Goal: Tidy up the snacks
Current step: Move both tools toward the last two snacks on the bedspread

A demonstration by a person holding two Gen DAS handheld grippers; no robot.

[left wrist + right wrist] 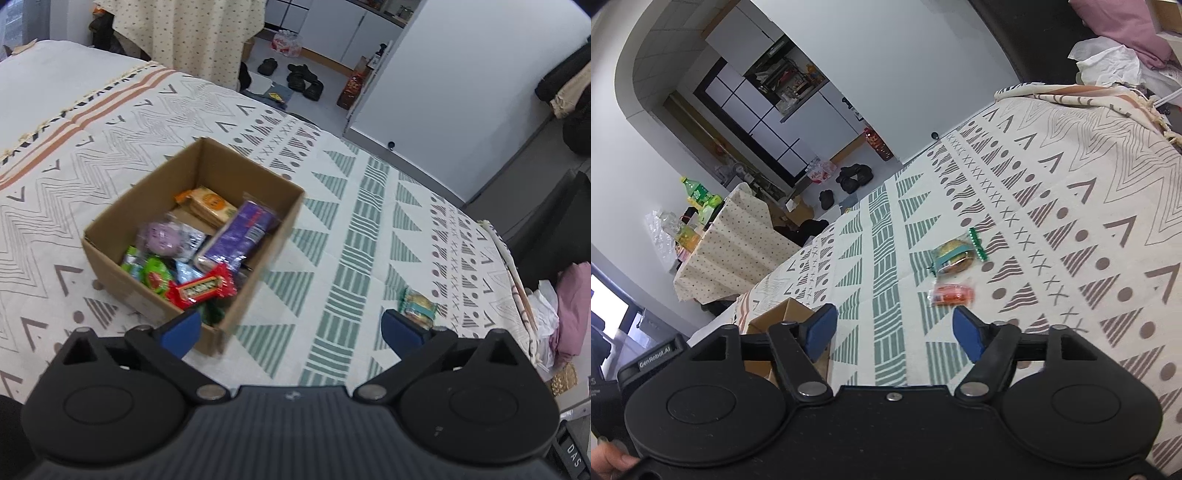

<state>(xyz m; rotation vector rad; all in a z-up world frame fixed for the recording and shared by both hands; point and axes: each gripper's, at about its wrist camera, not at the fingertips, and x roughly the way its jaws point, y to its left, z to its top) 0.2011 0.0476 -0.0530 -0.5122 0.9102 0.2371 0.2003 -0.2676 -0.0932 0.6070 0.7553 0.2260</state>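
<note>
A patterned cloth (332, 229) is spread under a cardboard box (122, 236) packed with snacks. The left gripper (291, 330) is held wide open and empty above it. The right gripper (892, 332) is also parted, nothing gripped, with a burger-print snack (955, 253) and an orange packet (951, 293) lying just ahead on the cloth.

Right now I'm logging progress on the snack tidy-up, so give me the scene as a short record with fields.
surface: patterned cloth
container: open cardboard box, holding several wrapped snacks
top of pile: red snack bar
still loose on the cloth: burger-print packet, orange packet
left gripper: open, nothing between the fingers
right gripper: open, nothing between the fingers
</note>
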